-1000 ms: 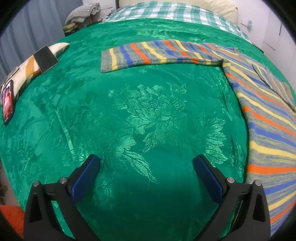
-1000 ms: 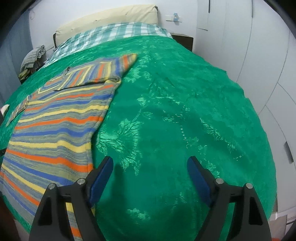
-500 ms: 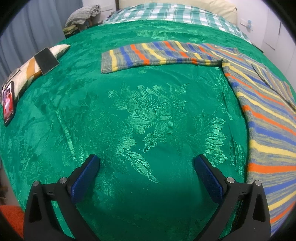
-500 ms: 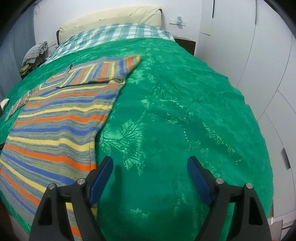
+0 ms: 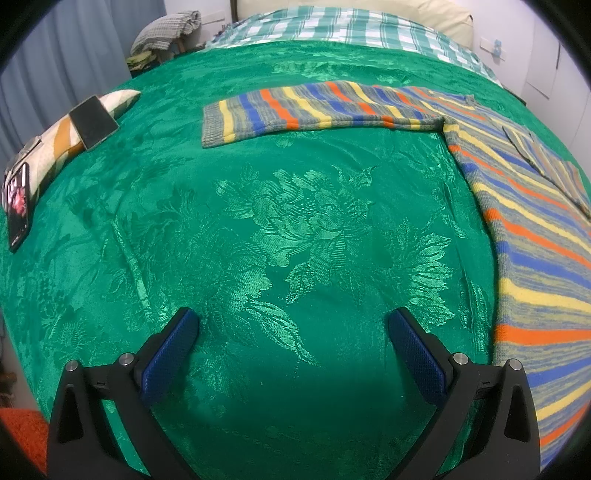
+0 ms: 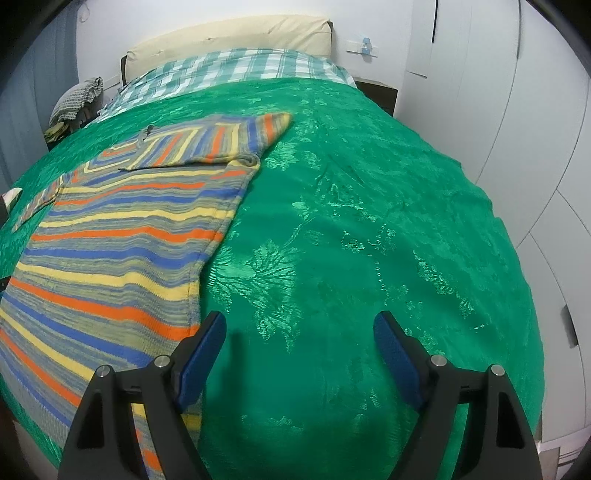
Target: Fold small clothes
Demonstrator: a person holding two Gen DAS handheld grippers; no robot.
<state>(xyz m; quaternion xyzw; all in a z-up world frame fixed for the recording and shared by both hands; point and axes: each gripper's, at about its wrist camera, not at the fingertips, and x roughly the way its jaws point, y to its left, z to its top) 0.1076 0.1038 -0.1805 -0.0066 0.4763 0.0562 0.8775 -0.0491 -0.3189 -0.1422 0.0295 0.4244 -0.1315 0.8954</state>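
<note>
Striped knit sweater (image 6: 122,236) flat on green bedspread (image 6: 369,221), one sleeve folded in; both tongs released, w/ nothing between.

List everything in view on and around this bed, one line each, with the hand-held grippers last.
Striped knitted sweater: one; grey with blue, orange, yellow stripes; flat on the bedspread, one sleeve stretched out sideways, the other folded over the chest.
Green floral bedspread: one; covers the bed.
Checked green-and-white sheet: one; head of the bed.
Cream pillow: one; against the wall.
Phones: two; dark; one on a striped cushion, one with its screen lit, at the bedspread's edge.
Grey cloth heap: one; beside the bed.
White wardrobe doors: right of the bed.
Left hand-held gripper: black, blue pads; open, empty.
Right hand-held gripper: same; open, empty.
</note>
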